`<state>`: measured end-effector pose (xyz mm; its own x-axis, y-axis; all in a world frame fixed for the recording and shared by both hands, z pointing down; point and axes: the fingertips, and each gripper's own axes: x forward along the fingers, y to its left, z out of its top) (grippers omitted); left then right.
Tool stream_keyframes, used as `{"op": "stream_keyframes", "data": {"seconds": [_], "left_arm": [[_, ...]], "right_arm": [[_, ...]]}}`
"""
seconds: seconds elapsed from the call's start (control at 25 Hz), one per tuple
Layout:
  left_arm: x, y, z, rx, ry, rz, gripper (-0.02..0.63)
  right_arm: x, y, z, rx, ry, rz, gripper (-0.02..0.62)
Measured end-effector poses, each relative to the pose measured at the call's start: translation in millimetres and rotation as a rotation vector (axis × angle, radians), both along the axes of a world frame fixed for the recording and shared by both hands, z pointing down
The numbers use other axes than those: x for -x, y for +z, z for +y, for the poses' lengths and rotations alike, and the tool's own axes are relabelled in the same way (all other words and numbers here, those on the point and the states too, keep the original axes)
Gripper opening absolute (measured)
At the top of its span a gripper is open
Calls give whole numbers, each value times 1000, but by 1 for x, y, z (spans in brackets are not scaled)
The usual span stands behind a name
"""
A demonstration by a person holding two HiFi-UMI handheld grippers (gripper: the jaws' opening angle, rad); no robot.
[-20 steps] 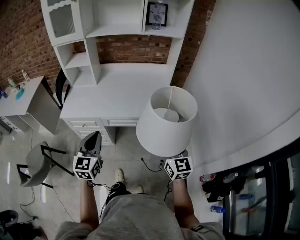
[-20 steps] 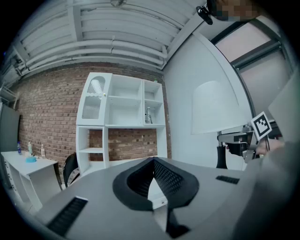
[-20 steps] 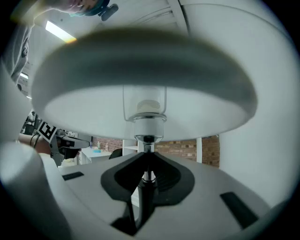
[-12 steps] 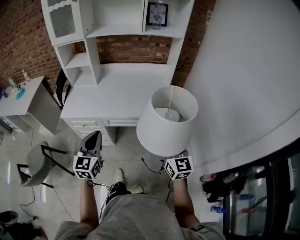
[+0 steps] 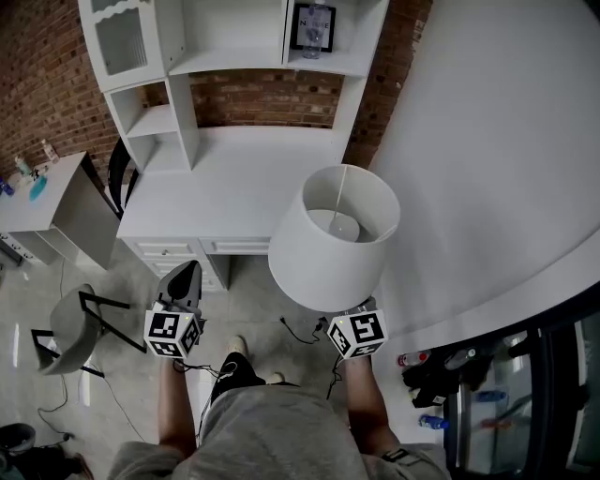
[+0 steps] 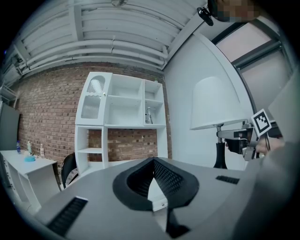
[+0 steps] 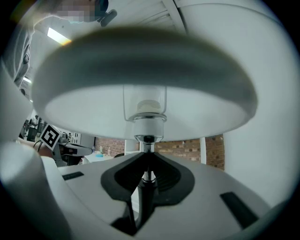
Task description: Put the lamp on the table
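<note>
The lamp has a wide white shade (image 5: 330, 236) and a thin metal stem (image 7: 148, 176); it hangs in the air in front of the white desk (image 5: 234, 183), off its right front corner. My right gripper (image 7: 147, 160) is shut on the stem just under the bulb socket (image 7: 145, 118). In the head view the shade hides its jaws and only its marker cube (image 5: 356, 334) shows. The left gripper view shows the lamp (image 6: 214, 105) with its dark base (image 6: 220, 158) clear of the floor. My left gripper (image 5: 189, 275) hangs shut and empty over the floor before the desk drawers.
White shelving (image 5: 178, 66) with a framed picture (image 5: 312, 26) stands on the desk against a brick wall. A dark chair (image 5: 116, 173) and a grey side table (image 5: 58, 199) are to the left, a grey stool (image 5: 73, 328) lower left. Bottles (image 5: 433, 358) lie on the floor at right.
The lamp has moved slightly up and toward the desk in my right gripper. My left gripper has barely shifted.
</note>
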<state>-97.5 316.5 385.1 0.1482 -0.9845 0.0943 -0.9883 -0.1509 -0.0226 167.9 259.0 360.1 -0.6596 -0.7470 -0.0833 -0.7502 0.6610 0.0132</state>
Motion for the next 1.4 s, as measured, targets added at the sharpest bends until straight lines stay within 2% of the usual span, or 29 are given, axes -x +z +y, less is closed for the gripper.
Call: {"op": "stream_keyframes", "data": {"seconds": [0.4, 1.4], "left_arm": [[20, 10, -57, 8, 4, 10, 3], [111, 14, -303, 43, 146, 46, 3]], "right_arm": [[17, 11, -54, 19, 11, 6, 71], [122, 7, -268, 47, 130, 6, 71]]}}
